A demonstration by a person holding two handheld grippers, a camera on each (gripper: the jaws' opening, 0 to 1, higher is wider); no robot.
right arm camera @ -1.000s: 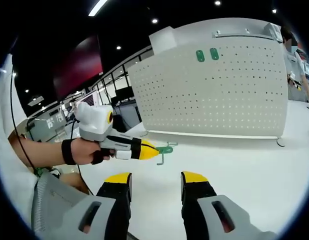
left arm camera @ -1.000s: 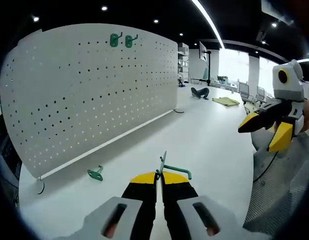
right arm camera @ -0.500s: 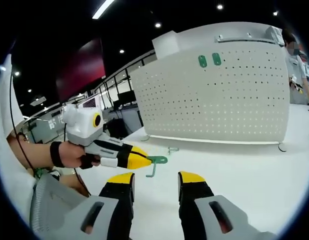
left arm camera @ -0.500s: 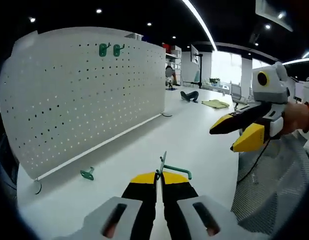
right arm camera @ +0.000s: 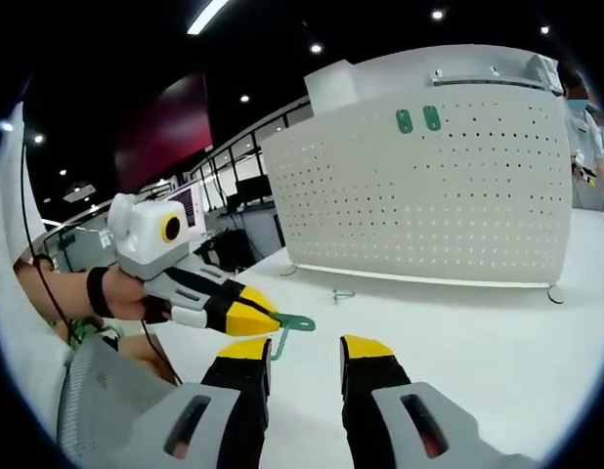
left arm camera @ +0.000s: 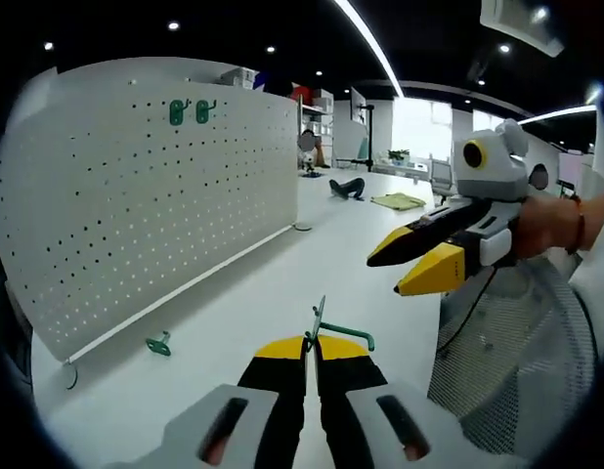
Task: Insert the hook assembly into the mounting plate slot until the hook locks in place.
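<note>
Left gripper (left arm camera: 311, 344) grips green hook (left arm camera: 331, 330) (right gripper (right arm camera: 304, 347) agape)

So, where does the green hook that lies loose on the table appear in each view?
Left gripper view: the loose green hook lies low on the left, on the table before the foot of the pegboard.
Right gripper view: the same hook is small, near the middle, below the pegboard's lower edge.
Shared landmark: the two green hooks mounted high on the pegboard.
</note>
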